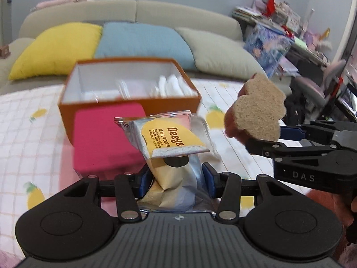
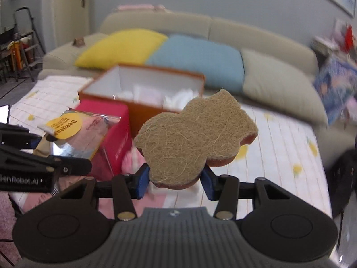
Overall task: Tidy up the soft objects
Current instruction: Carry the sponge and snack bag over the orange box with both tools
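My left gripper (image 1: pixel 176 178) is shut on a silver and yellow wet wipes pack (image 1: pixel 169 143) and holds it above the table. It also shows in the right wrist view (image 2: pixel 73 134). My right gripper (image 2: pixel 175 183) is shut on a tan, bear-shaped sponge (image 2: pixel 194 138) with an orange underside. The sponge (image 1: pixel 258 109) hangs to the right of the pack in the left wrist view. An open orange box (image 1: pixel 125 109) with white soft items inside stands beyond both, also in the right wrist view (image 2: pixel 156 109).
A pink box (image 1: pixel 104 138) stands against the orange box's front. The table has a white checked cloth (image 1: pixel 29 111) with yellow fruit prints. A beige sofa (image 1: pixel 133 11) with yellow, blue and grey cushions is behind. Cluttered shelves (image 1: pixel 279 26) stand at the right.
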`<action>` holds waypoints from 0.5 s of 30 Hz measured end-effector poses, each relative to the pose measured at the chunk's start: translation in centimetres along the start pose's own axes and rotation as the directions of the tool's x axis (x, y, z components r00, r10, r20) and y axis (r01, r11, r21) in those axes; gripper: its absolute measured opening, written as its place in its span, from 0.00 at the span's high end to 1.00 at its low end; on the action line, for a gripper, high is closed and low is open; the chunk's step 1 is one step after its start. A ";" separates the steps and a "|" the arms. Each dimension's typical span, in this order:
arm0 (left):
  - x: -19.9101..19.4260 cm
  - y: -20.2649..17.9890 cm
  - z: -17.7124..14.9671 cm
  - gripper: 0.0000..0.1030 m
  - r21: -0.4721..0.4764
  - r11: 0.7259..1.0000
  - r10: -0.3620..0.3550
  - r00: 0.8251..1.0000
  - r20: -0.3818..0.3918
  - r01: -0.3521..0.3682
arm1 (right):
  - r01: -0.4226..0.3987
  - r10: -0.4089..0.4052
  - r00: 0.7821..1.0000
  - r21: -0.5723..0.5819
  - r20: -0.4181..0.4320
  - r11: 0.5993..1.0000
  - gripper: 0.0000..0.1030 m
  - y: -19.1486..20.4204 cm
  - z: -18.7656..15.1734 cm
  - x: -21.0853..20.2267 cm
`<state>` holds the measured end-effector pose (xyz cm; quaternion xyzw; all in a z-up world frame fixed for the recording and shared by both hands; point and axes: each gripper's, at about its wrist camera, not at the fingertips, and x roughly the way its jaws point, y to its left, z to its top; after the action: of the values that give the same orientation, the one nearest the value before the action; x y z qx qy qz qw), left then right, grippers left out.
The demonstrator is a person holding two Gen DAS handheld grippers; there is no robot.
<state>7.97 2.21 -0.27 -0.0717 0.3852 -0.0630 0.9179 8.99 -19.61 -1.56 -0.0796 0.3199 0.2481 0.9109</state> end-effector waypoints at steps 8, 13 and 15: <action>-0.3 2.6 4.5 0.47 -0.008 0.997 0.077 0.995 0.070 -0.077 | -0.033 0.048 0.992 -0.135 0.114 0.990 0.53 0.7 5.5 0.7; 0.7 4.4 7.6 0.47 -0.008 0.994 0.112 0.990 0.090 -0.112 | -0.050 0.081 0.986 -0.205 0.144 0.977 0.53 1.2 9.2 2.7; 1.2 5.2 8.7 0.47 -0.009 0.992 0.129 0.987 0.095 -0.128 | -0.067 0.100 0.985 -0.226 0.140 0.972 0.53 1.6 10.7 3.7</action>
<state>15.30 7.82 3.98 -0.0511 0.3446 0.0004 0.9373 16.44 -13.53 4.54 -0.1476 0.2240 0.3255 0.9067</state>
